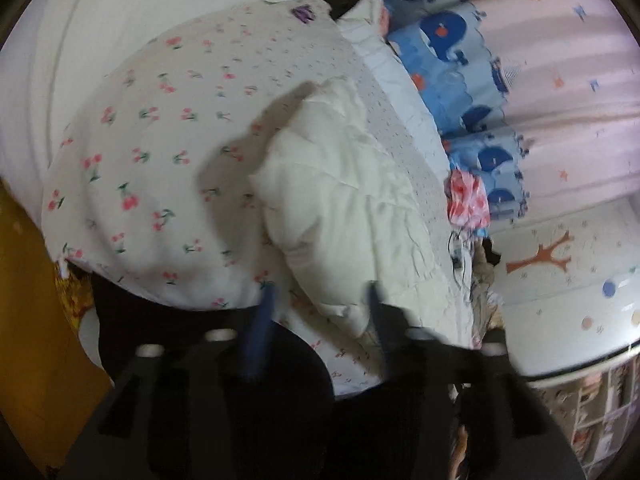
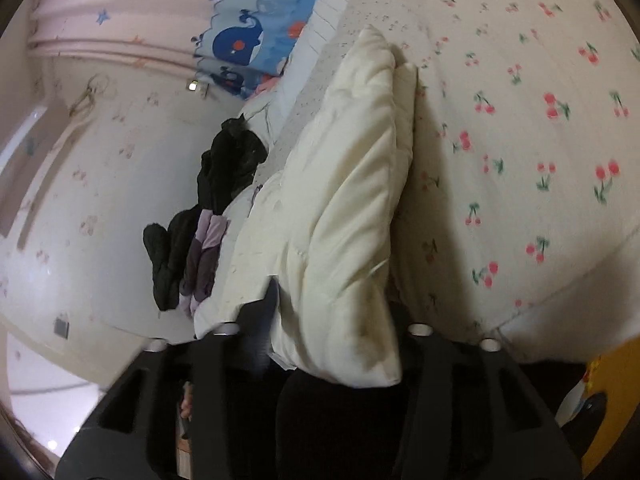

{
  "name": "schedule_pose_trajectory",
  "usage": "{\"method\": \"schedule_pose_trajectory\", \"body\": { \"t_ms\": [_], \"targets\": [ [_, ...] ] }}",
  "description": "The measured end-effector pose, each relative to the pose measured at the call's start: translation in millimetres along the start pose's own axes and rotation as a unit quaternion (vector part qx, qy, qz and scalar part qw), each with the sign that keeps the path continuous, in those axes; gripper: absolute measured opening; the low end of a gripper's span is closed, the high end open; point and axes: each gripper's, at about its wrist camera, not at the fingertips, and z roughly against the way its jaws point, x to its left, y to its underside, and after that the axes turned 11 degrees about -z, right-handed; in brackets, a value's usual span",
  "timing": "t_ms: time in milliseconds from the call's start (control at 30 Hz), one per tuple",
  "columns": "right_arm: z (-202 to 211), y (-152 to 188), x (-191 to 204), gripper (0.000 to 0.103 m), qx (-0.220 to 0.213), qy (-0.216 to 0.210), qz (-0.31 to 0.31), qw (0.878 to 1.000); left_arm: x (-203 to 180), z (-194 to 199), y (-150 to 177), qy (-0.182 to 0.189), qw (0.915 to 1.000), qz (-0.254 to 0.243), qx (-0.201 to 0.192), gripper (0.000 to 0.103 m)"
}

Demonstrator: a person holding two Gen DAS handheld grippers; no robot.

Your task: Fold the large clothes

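A cream padded garment [image 1: 340, 200] lies folded lengthwise on the cherry-print bedspread [image 1: 152, 140]. In the left wrist view its near corner sits between the blue fingers of my left gripper [image 1: 320, 316], which stands open; the left finger [image 1: 264, 320] is clear of the fabric. In the right wrist view the garment [image 2: 352, 200] runs away from me over the bedspread [image 2: 520, 140]. Its near end fills the gap of my right gripper [image 2: 334, 296] and hides the right finger. The left finger [image 2: 272, 300] is beside the fabric's edge, with no squeeze visible.
Black and purple clothes [image 2: 208, 220] lie heaped at the bed's edge. A blue whale-print cloth [image 1: 452, 60] and a pink patterned cloth [image 1: 468, 200] lie along the far side, under a pink curtain [image 1: 560, 60]. A yellow object [image 1: 24, 320] stands by the bed's near corner.
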Motion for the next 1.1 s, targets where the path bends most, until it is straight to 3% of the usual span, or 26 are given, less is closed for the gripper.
{"method": "schedule_pose_trajectory", "body": {
  "t_ms": [200, 267, 333, 367, 400, 500, 667, 733, 767, 833, 900, 1000, 1100],
  "targets": [
    [-15, 3, 9, 0.082, -0.004, 0.005, -0.001, 1.0, -9, -30, -19, 0.009, 0.9997, -0.018, -0.011, 0.081],
    [-19, 2, 10, 0.082, -0.008, 0.008, -0.001, 1.0, -15, -52, -28, -0.001, 0.9997, -0.022, 0.001, 0.086],
    [-19, 0, 11, 0.067, -0.018, 0.002, -0.007, 1.0, -17, -69, -33, -0.007, 0.9997, -0.017, 0.014, 0.085],
    [-17, -1, 13, 0.04, -0.024, 0.006, -0.006, 1.0, -18, -75, -34, -0.001, 0.9998, -0.01, 0.018, 0.062],
    [-16, -2, 15, 0.032, -0.03, 0.005, -0.006, 1.0, -22, -76, -34, -0.005, 0.9995, -0.016, 0.025, 0.042],
    [-3, -5, 22, 0.027, -0.034, -0.012, 0.007, 0.999, -34, -55, -29, 0.027, 0.9988, -0.034, 0.022, 0.028],
    [15, -12, 20, 0.03, -0.011, 0.0, 0.013, 1.0, -62, -7, 2, 0.051, 0.9964, -0.064, 0.021, 0.026],
    [20, -11, 10, 0.038, -0.009, 0.04, 0.013, 0.999, -52, -12, 21, 0.024, 0.9957, -0.077, 0.046, 0.033],
    [26, -8, 4, 0.04, -0.014, 0.059, 0.012, 0.998, -38, -16, 27, 0.017, 0.9967, -0.058, 0.054, 0.036],
    [42, -1, 5, 0.042, -0.056, 0.085, 0.026, 0.994, -18, -16, 34, 0.038, 0.9981, -0.018, 0.045, 0.048],
    [64, 7, 27, 0.043, -0.133, 0.14, 0.075, 0.978, -12, -13, 38, 0.035, 0.9988, -0.007, 0.033, 0.07],
    [74, 13, 76, 0.056, -0.198, 0.154, 0.145, 0.957, -19, -22, 32, 0.036, 0.9991, -0.011, 0.019, 0.08],
    [22, 20, 138, 0.066, -0.159, 0.164, 0.243, 0.943, -24, -43, 26, 0.032, 0.999, 0.009, 0.03, 0.088]
  ]
}}
